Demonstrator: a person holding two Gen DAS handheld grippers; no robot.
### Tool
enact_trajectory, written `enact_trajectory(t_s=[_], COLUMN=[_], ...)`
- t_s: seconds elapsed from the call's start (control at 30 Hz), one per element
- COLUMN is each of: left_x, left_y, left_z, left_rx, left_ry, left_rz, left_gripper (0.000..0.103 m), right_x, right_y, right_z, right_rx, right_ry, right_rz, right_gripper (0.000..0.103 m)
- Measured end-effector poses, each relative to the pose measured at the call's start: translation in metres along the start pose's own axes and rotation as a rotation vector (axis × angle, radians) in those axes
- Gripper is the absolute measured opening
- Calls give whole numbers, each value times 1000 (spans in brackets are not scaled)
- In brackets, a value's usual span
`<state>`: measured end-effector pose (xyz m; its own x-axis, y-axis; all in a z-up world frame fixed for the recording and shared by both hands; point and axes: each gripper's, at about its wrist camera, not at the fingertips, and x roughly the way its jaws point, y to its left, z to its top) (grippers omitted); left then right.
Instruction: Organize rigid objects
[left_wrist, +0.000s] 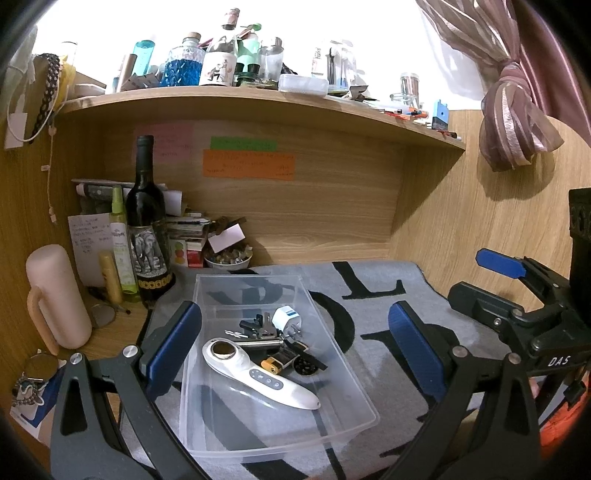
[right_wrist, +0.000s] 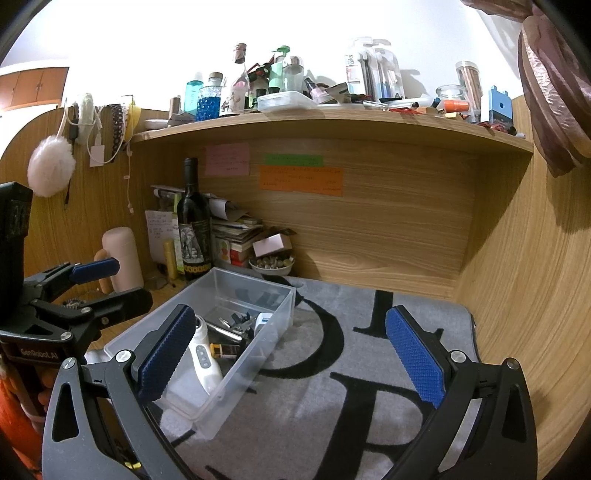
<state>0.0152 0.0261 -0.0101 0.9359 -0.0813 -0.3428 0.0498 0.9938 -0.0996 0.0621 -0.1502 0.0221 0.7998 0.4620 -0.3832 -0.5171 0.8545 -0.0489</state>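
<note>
On the grey mat with big black letters that covers the desk stands a clear plastic bin, close to the mat's left edge. Inside the bin lie a white handheld device, a white plug adapter, a bunch of keys, a small yellow and black battery and a round black disc. The left hand-held gripper hovers over the bin with both jaws wide apart and holds nothing. The right hand-held gripper is over the mat just right of the bin, also wide open and empty. A wine bottle stands at the back left corner.
</note>
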Motion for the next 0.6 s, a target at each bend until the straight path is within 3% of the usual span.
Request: enact_trajectory(t_s=[0.6], left_x=[0], left_y=[1], left_z=[-1], left_rx=[-3], left_ry=[11], left_rz=[-13], left_gripper=[103], right_x=[1], right_y=[-2], right_z=[0], right_rx=[-2], right_ry=[1], right_rz=[6], right_gripper=[103])
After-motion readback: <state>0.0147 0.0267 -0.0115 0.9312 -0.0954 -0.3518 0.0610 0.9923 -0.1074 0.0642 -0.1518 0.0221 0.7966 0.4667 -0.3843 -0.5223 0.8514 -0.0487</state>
